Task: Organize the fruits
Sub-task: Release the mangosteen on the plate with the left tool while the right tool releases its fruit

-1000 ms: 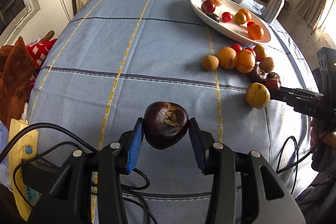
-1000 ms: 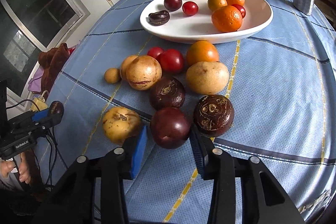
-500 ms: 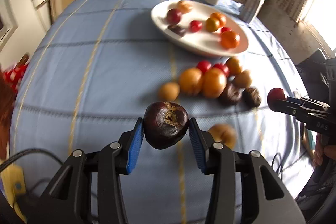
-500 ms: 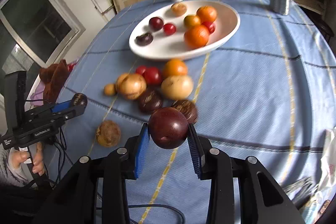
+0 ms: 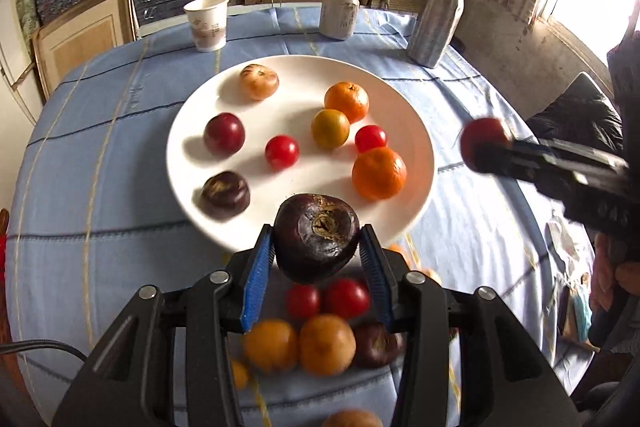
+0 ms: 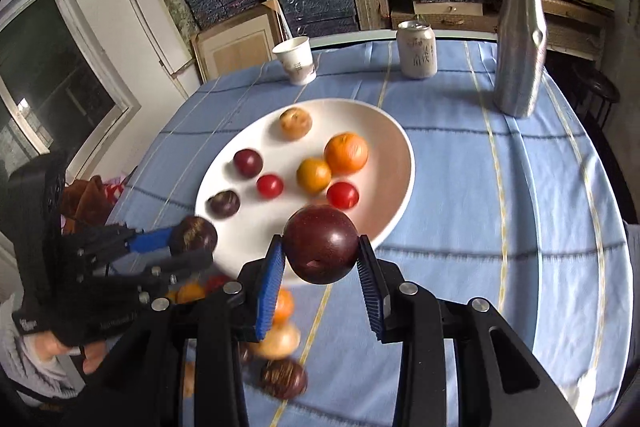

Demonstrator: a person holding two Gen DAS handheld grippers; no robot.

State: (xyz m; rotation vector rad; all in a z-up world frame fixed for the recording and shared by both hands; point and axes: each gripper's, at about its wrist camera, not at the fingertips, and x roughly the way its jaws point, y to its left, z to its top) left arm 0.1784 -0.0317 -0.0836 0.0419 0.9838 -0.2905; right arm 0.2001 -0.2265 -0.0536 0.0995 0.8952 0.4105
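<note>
My left gripper (image 5: 316, 259) is shut on a dark purple wrinkled fruit (image 5: 316, 237) and holds it above the near rim of the white plate (image 5: 416, 131). My right gripper (image 6: 322, 267) is shut on a smooth dark red fruit (image 6: 320, 245) over the plate's (image 6: 392, 147) near rim. The plate holds several fruits: oranges, small red ones, dark ones. Each gripper shows in the other view, the right one (image 5: 486, 147) at the plate's right and the left one (image 6: 192, 237) at its left.
Loose fruits (image 5: 320, 339) lie on the blue cloth just in front of the plate, under both grippers. A paper cup (image 5: 207, 23), a can (image 5: 340, 13) and a metal bottle (image 5: 438, 15) stand behind the plate. Shelves of boxes line the back wall.
Both grippers have lifted their fruits and moved forward from the loose pile to the plate's near rim. The plate now fills the middle of both views.
</note>
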